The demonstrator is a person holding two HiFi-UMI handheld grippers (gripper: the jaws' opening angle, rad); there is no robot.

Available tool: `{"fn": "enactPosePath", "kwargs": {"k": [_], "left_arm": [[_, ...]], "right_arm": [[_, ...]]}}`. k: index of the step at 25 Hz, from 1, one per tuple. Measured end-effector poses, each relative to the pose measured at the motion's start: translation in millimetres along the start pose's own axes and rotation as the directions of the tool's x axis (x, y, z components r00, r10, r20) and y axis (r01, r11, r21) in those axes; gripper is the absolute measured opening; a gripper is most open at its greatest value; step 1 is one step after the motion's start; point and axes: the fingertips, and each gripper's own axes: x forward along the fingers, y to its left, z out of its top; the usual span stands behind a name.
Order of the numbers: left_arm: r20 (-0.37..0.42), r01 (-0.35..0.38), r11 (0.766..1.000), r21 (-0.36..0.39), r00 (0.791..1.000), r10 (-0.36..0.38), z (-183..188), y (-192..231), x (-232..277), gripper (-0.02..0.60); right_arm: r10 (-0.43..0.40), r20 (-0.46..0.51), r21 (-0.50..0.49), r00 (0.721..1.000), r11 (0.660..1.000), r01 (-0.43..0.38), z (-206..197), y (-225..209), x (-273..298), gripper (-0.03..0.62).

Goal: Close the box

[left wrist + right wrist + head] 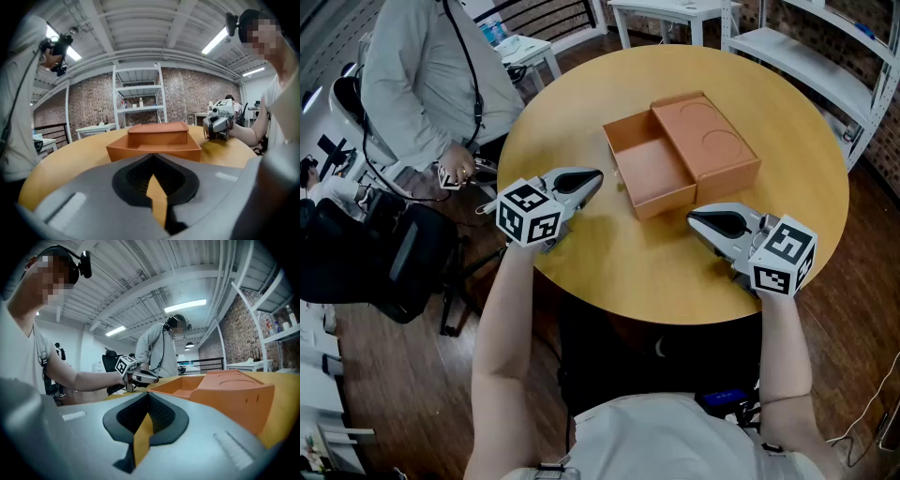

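Note:
An orange box lies on the round wooden table (pixel 581 103), a little behind its middle. Its raised cover part (pixel 705 141) sits over the far right half, and the open tray part (pixel 649 173) shows at the near left. My left gripper (pixel 598 175) is shut and empty, its tips just left of the tray and pointing at it. The right gripper (pixel 692 217) is also shut and empty, a short way in front of the box's near corner. The left gripper view has the box (pixel 157 140) straight ahead; in the right gripper view the box (pixel 234 385) lies to the right.
A person in a grey jacket (pixel 422 75) stands behind the table's left side, holding a small device. White shelving (pixel 825 56) and small white tables stand at the back. A black chair (pixel 394 253) is at the left. The table's near edge runs just under my grippers.

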Motion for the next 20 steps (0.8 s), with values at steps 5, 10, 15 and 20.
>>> {"fn": "enactPosePath", "kwargs": {"k": [5,10,15,20], "left_arm": [[-0.224,0.037,0.998,0.06,0.974,-0.023,-7.1,11.4,22.6,0.006],[-0.383,0.104,0.991,0.09,0.922,-0.062,-19.0,11.0,38.3,0.086],[-0.456,0.124,0.989,0.086,0.887,-0.072,-27.5,15.3,48.5,0.098],[-0.473,0.141,0.984,0.111,0.878,-0.073,-29.3,12.5,55.2,0.074]], "right_arm": [[-0.005,0.003,-0.008,1.0,1.0,0.005,1.4,-4.0,-3.3,0.002],[-0.003,0.0,-0.012,1.0,1.0,0.003,1.7,-5.8,-2.9,0.002],[-0.004,0.004,-0.013,1.0,1.0,0.004,1.2,-5.8,-4.5,0.002],[-0.003,0.004,-0.015,1.0,1.0,0.003,1.9,-5.5,-3.6,0.002]]}}
